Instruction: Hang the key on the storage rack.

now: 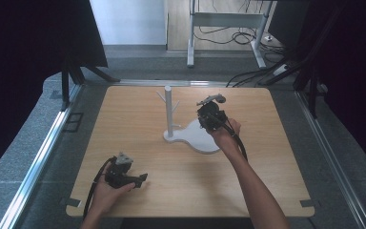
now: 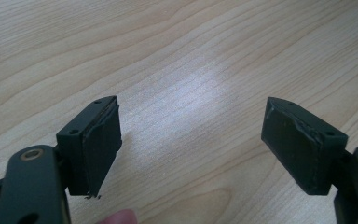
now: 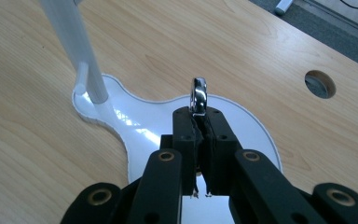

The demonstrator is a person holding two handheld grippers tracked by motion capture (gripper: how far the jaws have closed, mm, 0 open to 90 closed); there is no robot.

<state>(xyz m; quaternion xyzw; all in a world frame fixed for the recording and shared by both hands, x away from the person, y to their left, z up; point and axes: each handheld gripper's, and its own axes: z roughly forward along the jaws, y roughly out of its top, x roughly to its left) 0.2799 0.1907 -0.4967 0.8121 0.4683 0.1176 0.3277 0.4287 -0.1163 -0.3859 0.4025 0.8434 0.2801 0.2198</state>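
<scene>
The right gripper (image 3: 199,122) is pinching a silver ring (image 3: 198,96) edge-on — it should be lining the hole up with a peg on the white jewelry stand (image 3: 89,74) — while the left gripper (image 2: 191,149) is resting open on the tabletop (image 2: 177,56).

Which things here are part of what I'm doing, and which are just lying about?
In the job:
- silver ring, pinched in the right gripper
- white stand with pegs, on its white base

Lying about:
- left gripper, open over bare table
- cables on the floor

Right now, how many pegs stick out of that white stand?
3 that I can make out: two pegs near the post's top, one low by the base. Others may be hidden.
</scene>
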